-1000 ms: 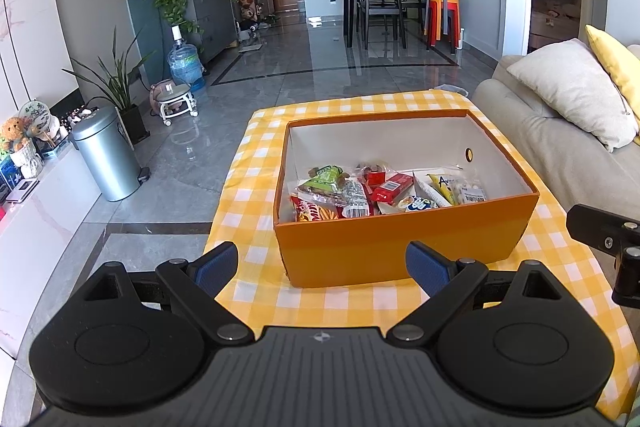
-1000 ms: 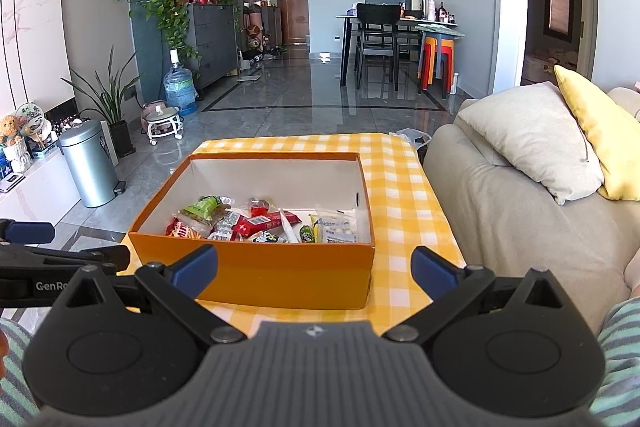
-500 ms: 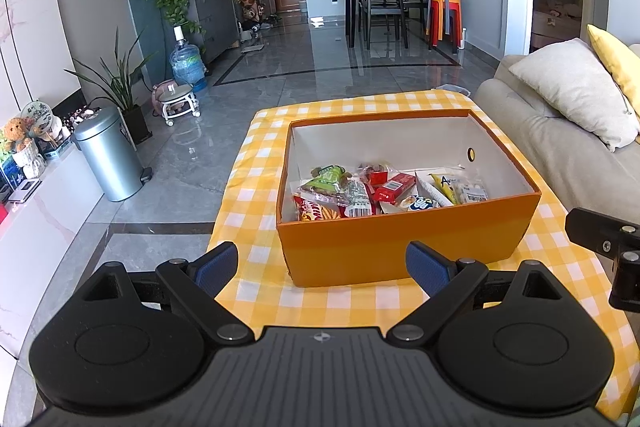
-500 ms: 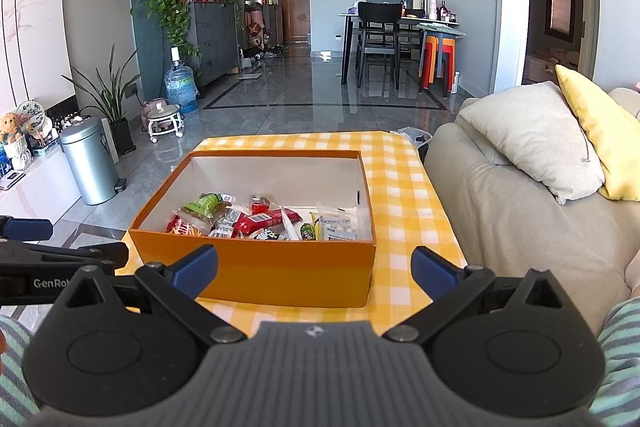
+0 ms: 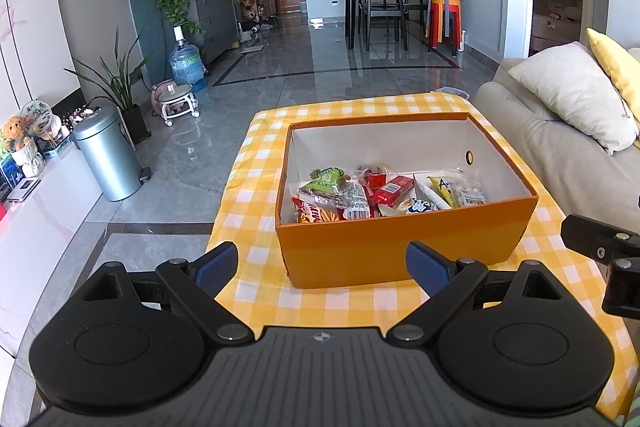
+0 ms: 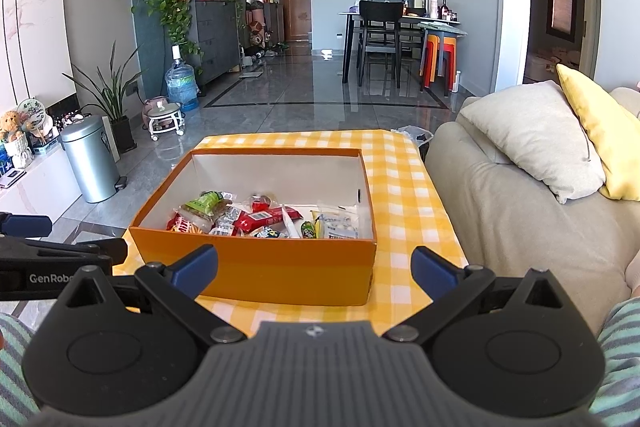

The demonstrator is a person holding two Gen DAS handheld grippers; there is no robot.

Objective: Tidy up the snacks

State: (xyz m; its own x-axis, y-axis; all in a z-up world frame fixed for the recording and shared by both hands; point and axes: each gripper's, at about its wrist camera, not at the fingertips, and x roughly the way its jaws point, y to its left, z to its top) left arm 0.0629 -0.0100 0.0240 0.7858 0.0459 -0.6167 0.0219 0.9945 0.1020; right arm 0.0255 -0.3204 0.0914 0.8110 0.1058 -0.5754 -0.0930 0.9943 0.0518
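Black left hand-held gripper nearest the lens, jaws spread wide, nothing between the blue pads. Right hand-held gripper same: released, empty, pads well apart. Each tool shows at the edge of the other's view, side by side, both short of the box.

Yellow-checked cloth covers the tabletop. Orange box sits on it, just beyond both grippers, lid off, white inside.

Snacks all lie in the box, bunched against the near wall; far half of the floor bare. Left to right in the left view: red chip bag under a green pack, clear barcode pack, red bar, yellow-and-white pack. Right view matches: green pack, red bar, pale pack by the right wall.

Beige sofa beside the tabletop's right, grey pillow and yellow pillow on it. Steel bin on the floor to the left. Dining set far back.
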